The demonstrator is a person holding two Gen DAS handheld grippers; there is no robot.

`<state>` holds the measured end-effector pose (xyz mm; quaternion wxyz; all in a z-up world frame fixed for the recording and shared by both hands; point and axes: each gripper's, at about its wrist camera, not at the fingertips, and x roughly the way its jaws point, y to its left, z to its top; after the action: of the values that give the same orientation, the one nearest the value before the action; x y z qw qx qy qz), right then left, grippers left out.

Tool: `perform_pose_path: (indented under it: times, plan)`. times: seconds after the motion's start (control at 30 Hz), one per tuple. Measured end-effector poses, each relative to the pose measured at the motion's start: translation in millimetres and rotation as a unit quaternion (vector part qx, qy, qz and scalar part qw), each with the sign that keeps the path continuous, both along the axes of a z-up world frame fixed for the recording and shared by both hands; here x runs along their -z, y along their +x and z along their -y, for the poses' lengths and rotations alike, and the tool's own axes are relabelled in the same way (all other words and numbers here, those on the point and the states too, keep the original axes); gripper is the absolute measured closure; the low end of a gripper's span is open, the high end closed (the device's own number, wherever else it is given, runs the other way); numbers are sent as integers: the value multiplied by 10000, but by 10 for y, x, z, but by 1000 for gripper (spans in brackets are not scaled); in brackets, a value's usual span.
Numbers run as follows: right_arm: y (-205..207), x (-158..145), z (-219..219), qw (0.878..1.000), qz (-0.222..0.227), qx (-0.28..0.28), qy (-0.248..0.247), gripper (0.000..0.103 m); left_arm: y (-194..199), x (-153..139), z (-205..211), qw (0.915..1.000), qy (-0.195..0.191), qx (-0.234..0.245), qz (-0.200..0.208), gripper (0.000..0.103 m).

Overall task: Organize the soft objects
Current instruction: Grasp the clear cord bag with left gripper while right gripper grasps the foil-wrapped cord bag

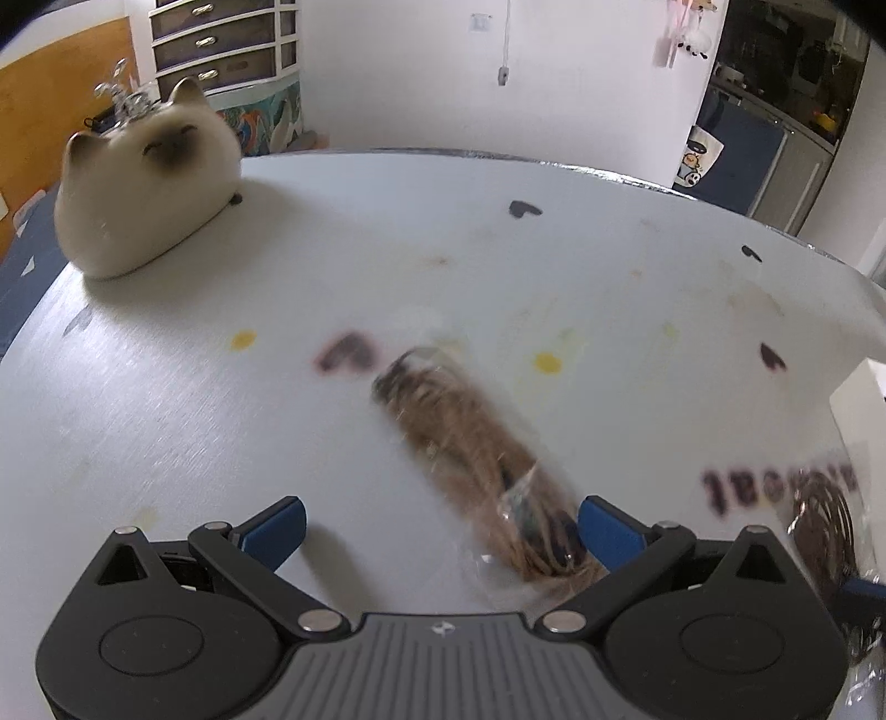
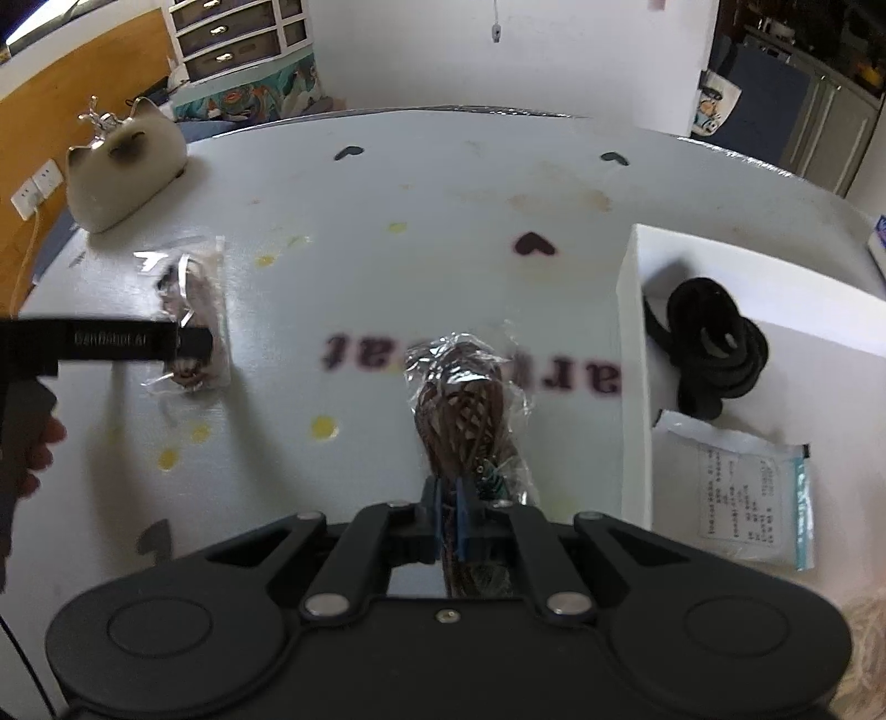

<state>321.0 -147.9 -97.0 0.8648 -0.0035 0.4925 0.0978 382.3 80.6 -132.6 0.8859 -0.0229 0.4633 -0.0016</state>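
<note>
My left gripper (image 1: 440,526) is open over the white table. A clear bag of tan twine (image 1: 476,443) lies between its blue fingertips, close to the right one; it also shows in the right wrist view (image 2: 194,310), with the left gripper's black body (image 2: 111,339) beside it. My right gripper (image 2: 451,509) is shut on a clear bag of dark brown cord (image 2: 462,410), held just above the table; this bag shows at the left wrist view's right edge (image 1: 825,531). A white box (image 2: 631,354) to its right holds a black coiled cord (image 2: 711,349) and a flat white packet (image 2: 742,493).
A cream cat plush (image 1: 149,177) sits at the table's far left corner, also in the right wrist view (image 2: 124,171). The table (image 1: 166,399) has heart and dot prints and dark lettering. Drawers (image 1: 216,41) and a wall stand beyond.
</note>
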Motion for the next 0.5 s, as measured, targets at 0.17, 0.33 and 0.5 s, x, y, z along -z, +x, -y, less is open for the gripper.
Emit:
perform_pose_path:
  times: [0.17,0.33,0.5]
  plan:
    - [-50,-121,-33,9997,117,-95,166,97,-156,-5,-204,9999,49,-90,-48,0]
    - [-51,-259,11,9993,377,-22,-36,85,-268,-74,-392,9999,35,-148,26,0]
    - [-14,-263,42,9987,366,-200,-301,62,-251,-252,-317,9986,-183,280,407,1]
